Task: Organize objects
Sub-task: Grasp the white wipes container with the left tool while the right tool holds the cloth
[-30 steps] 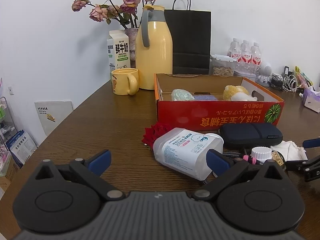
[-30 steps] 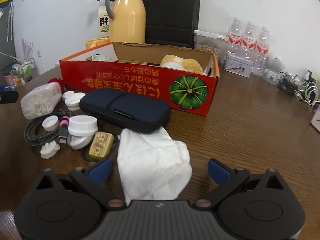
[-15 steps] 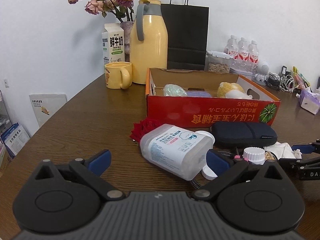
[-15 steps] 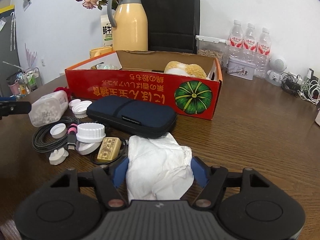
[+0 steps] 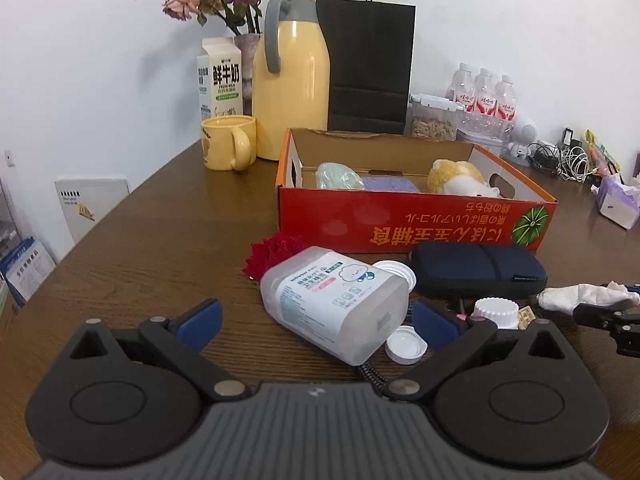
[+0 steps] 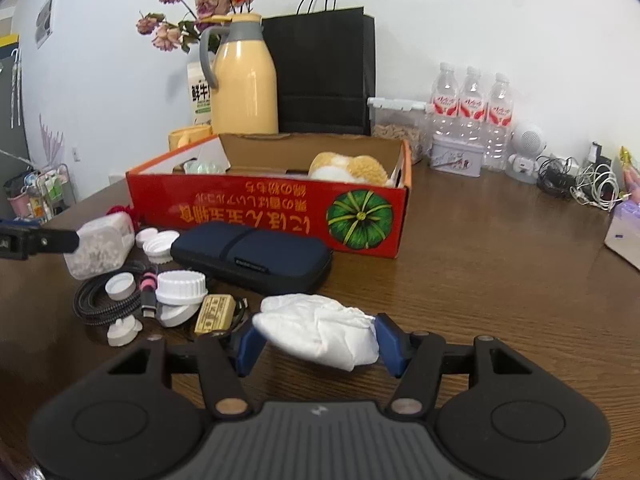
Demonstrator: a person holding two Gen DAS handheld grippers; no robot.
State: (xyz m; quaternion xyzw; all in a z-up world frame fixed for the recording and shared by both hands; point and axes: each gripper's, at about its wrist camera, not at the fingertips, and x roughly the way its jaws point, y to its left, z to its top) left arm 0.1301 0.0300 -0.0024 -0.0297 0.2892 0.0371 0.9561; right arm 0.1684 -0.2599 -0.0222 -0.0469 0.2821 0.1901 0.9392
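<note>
Two wide-spread jaws on the left gripper [image 5: 314, 316] frame nothing; the clear plastic bottle with a blue-printed label [image 5: 334, 304] lies toppled on the brown wooden table [image 5: 160, 240], just ahead.

From the right wrist, the right gripper [image 6: 316, 346] has just been closing and now pinches the crumpled white tissue [image 6: 320, 330] between its pads, seemingly lifted clear, probably bound for the red cardboard box [image 6: 256, 212] beyond the dark blue zip case [image 6: 250, 254].

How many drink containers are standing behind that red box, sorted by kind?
Water bottles: 3
Milk carton: 1
Yellow jug: 1
Yellow mug: 1
Total: 6
</note>
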